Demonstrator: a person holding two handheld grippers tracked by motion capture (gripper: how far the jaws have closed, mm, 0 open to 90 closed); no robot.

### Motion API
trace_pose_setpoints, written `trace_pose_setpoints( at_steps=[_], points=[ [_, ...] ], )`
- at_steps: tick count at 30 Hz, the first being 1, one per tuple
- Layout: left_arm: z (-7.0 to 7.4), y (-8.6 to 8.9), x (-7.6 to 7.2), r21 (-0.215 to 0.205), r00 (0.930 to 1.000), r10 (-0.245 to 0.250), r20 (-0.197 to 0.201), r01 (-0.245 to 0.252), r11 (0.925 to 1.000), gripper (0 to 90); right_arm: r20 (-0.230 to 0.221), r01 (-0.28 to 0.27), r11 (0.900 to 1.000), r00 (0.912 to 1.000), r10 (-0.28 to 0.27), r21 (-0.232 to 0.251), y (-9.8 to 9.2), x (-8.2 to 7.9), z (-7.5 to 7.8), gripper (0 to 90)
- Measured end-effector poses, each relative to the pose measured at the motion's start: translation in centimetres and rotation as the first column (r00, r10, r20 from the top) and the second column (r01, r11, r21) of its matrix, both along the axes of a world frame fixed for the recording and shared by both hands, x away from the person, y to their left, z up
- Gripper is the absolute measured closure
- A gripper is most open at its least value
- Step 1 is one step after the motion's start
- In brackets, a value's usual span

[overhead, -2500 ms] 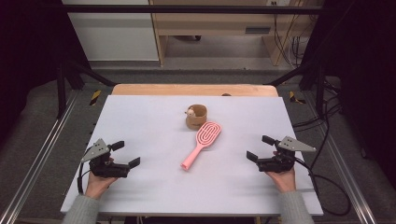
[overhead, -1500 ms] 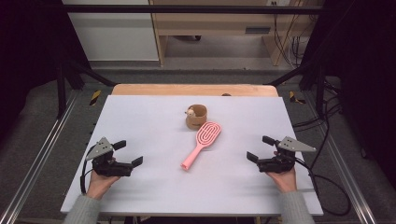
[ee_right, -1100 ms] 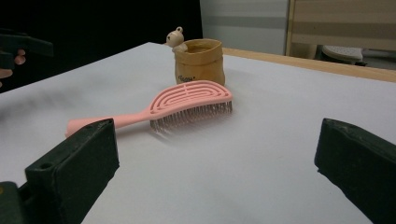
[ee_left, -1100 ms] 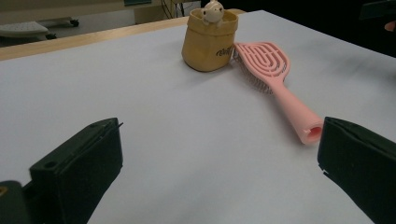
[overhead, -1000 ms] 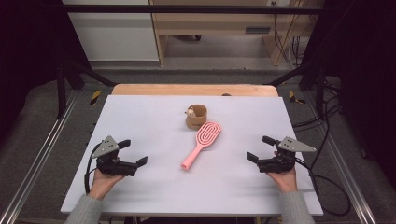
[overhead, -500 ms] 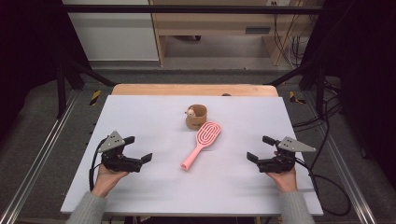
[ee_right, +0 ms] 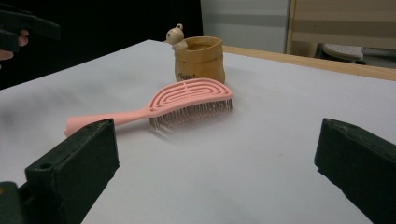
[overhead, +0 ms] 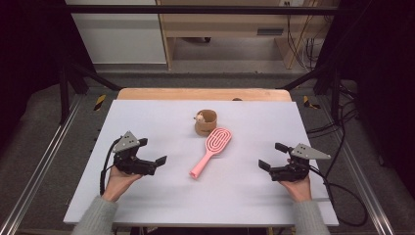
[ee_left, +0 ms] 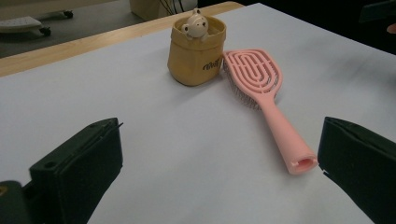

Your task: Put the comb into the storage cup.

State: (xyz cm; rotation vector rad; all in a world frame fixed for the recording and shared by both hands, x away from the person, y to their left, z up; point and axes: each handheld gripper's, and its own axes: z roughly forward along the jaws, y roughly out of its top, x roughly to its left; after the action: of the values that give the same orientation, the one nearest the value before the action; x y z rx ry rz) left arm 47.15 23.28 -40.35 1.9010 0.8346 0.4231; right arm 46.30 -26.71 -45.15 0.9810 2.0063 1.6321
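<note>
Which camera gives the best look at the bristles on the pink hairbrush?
The right gripper view: it sees the hairbrush side-on, with the bristles pointing down at the table. The left gripper view shows its slotted back and hollow handle end; bristles barely peek out. The high view shows its back, small.

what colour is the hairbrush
The hairbrush is plain pink all over, handle and head alike; the left gripper view shows it best.
</note>
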Motion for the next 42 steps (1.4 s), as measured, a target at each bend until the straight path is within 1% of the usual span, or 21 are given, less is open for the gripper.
trace_pose_setpoints(
  at_steps=[6,13,27,31,42],
  points=[
    [0.3,-0.7,0.3,-0.001,1.0,-0.004,-0.008,0.004,1.0,0.0,-0.003,-0.002,1.0,1.0,0.002,0.0,0.0,0.0,0.0,0.3],
    [0.6,-1.5,0.8,0.01,0.9999,-0.006,-0.013,0.007,0.9999,0.0,0.001,0.001,1.0,1.0,-0.001,-0.001,0.0,0.0,0.0,0.3],
    [1.1,-3.7,1.4,0.055,0.9993,-0.031,-0.02,0.032,0.998,0.0,-0.004,-0.002,1.0,1.0,0.002,-0.003,0.0,0.0,0.0,0.3],
    [1.1,-4.3,1.7,0.055,0.9989,-0.034,-0.033,0.036,0.9978,0.0,-0.005,-0.002,1.0,1.0,0.002,-0.003,0.0,0.0,0.0,0.3],
    [1.1,-6.1,2.3,0.085,0.9972,-0.046,-0.059,0.051,0.995,0.0,-0.003,-0.003,1.0,1.0,0.003,-0.005,0.0,0.0,0.0,0.3]
  ],
)
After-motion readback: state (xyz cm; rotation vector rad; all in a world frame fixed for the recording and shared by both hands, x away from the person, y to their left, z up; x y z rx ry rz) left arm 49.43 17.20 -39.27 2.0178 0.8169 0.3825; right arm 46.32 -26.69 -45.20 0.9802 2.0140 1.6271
